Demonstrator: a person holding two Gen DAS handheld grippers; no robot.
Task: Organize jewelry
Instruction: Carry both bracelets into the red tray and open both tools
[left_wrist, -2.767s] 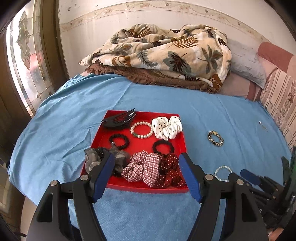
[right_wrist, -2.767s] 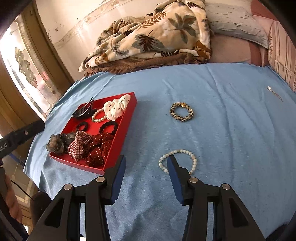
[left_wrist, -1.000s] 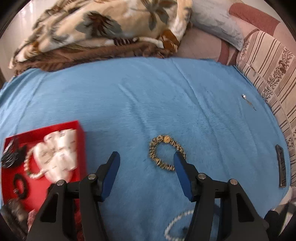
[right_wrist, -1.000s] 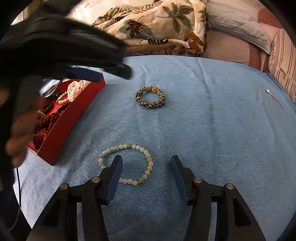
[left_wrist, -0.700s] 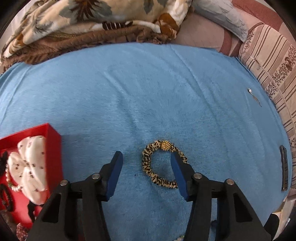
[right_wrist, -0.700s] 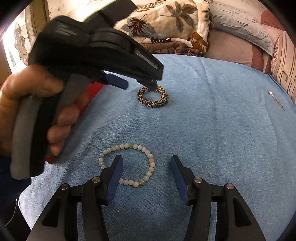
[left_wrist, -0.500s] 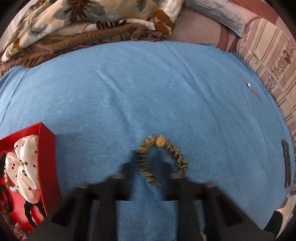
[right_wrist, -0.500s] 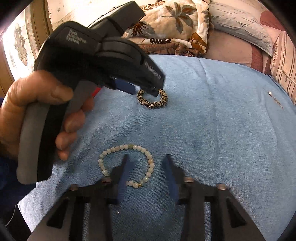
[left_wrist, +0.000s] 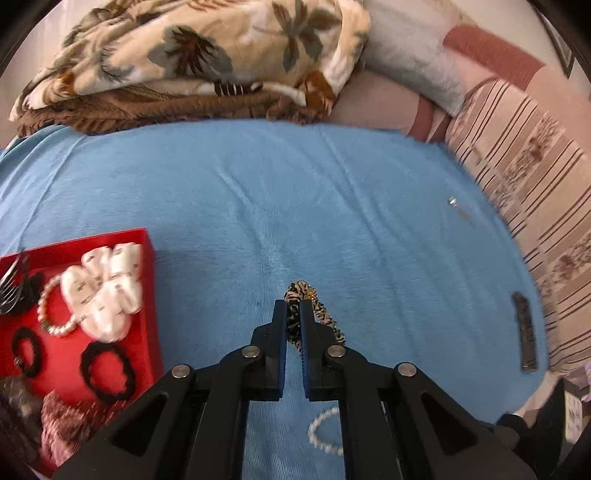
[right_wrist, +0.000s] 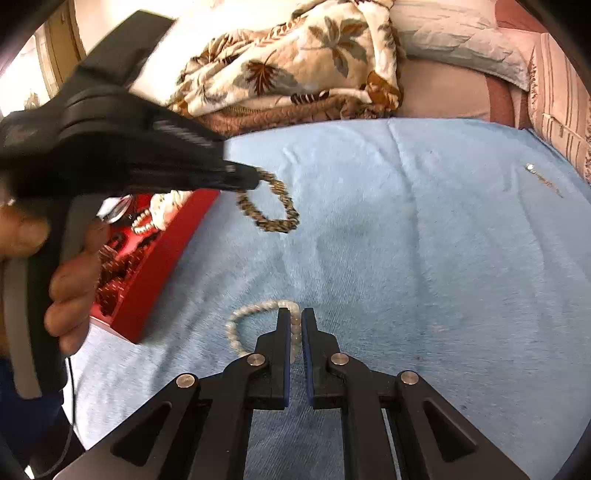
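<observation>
Your left gripper (left_wrist: 293, 314) pinches the leopard-print bracelet (left_wrist: 314, 314) between its blue pads, jaws pressed tight on one side of the loop; from the right wrist view the same bracelet (right_wrist: 273, 206) hangs tilted from the gripper tip, its lower edge low over the blue blanket (right_wrist: 424, 258); whether it touches the cloth cannot be told. Your right gripper (right_wrist: 294, 325) has its jaws closed on the white bead bracelet (right_wrist: 255, 317), clamping the right side of the ring while the rest lies flat on the blanket.

The red tray (left_wrist: 147, 258) sits just to your left, holding a white dotted scrunchie (left_wrist: 107, 291), a pearl bracelet (left_wrist: 51, 314), black hair ties (left_wrist: 105, 369), a black claw clip (left_wrist: 13, 291) and dark red scrunchies at its near end. Your left hand (right_wrist: 55, 288) grips the tool's handle beside the tray's edge.

A folded leaf-print quilt (left_wrist: 207, 55) and striped cushions (left_wrist: 528, 177) line the far side. A small silver pin (left_wrist: 456, 206) and a dark hair clip (left_wrist: 524, 332) lie well apart on the right.
</observation>
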